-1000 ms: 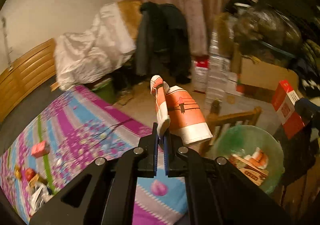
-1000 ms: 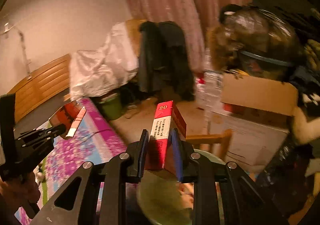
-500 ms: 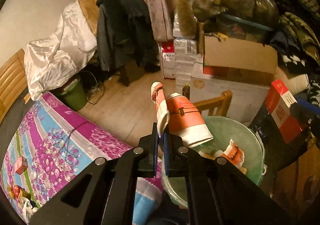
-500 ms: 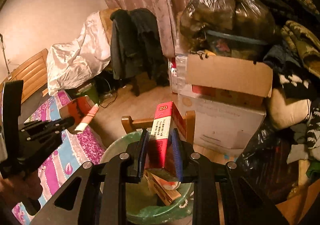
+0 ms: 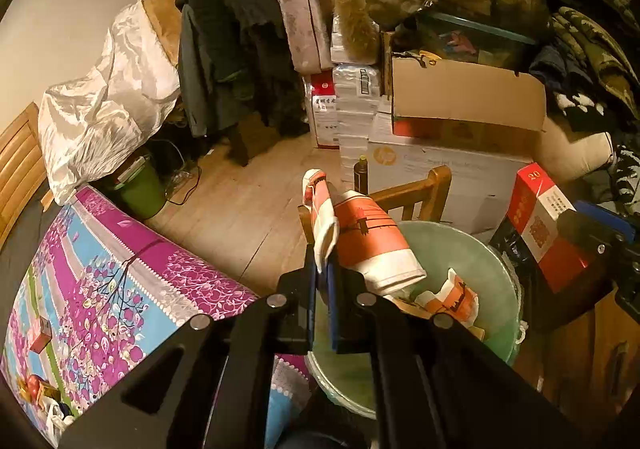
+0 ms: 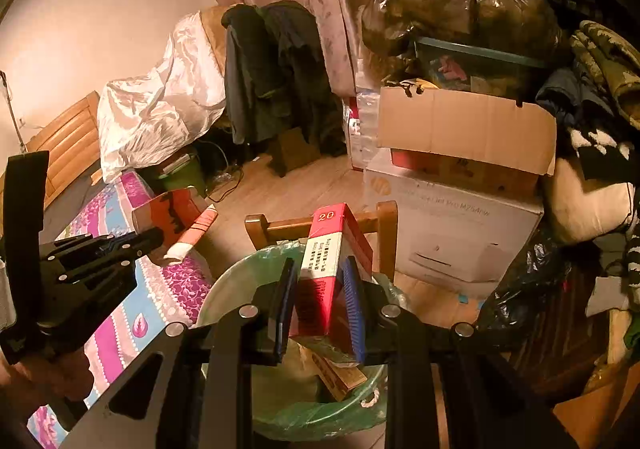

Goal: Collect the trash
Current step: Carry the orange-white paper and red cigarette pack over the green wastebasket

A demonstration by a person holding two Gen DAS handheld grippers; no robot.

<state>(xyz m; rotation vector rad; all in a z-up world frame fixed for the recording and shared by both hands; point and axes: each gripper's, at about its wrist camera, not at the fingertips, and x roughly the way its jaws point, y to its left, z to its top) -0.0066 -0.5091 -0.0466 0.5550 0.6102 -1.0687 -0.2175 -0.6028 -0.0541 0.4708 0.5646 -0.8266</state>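
My left gripper (image 5: 323, 269) is shut on the folded rim of an orange and white paper cup (image 5: 372, 241), which hangs over the near left rim of a round bin lined with a green bag (image 5: 480, 257). The same cup (image 6: 176, 217) shows at the left of the right wrist view, in the left gripper (image 6: 154, 239). My right gripper (image 6: 320, 281) is shut on a red and white carton marked 20 (image 6: 332, 249), held upright above the bin (image 6: 240, 281). That carton (image 5: 540, 221) shows at the right of the left wrist view. Paper scraps (image 5: 452, 297) lie in the bin.
A wooden chair back (image 6: 280, 225) stands right behind the bin. A bed with a purple and blue floral cover (image 5: 112, 273) is at the left, with small wrappers (image 5: 40, 333) on it. Stacked cardboard boxes (image 6: 460, 153), black bags and clothes crowd the right. A small green bucket (image 5: 140, 189) stands farther back.
Both grippers swung right from over the bed to above the bin and tipped lower. The cup and the carton stayed gripped. Little moved in the last half second.
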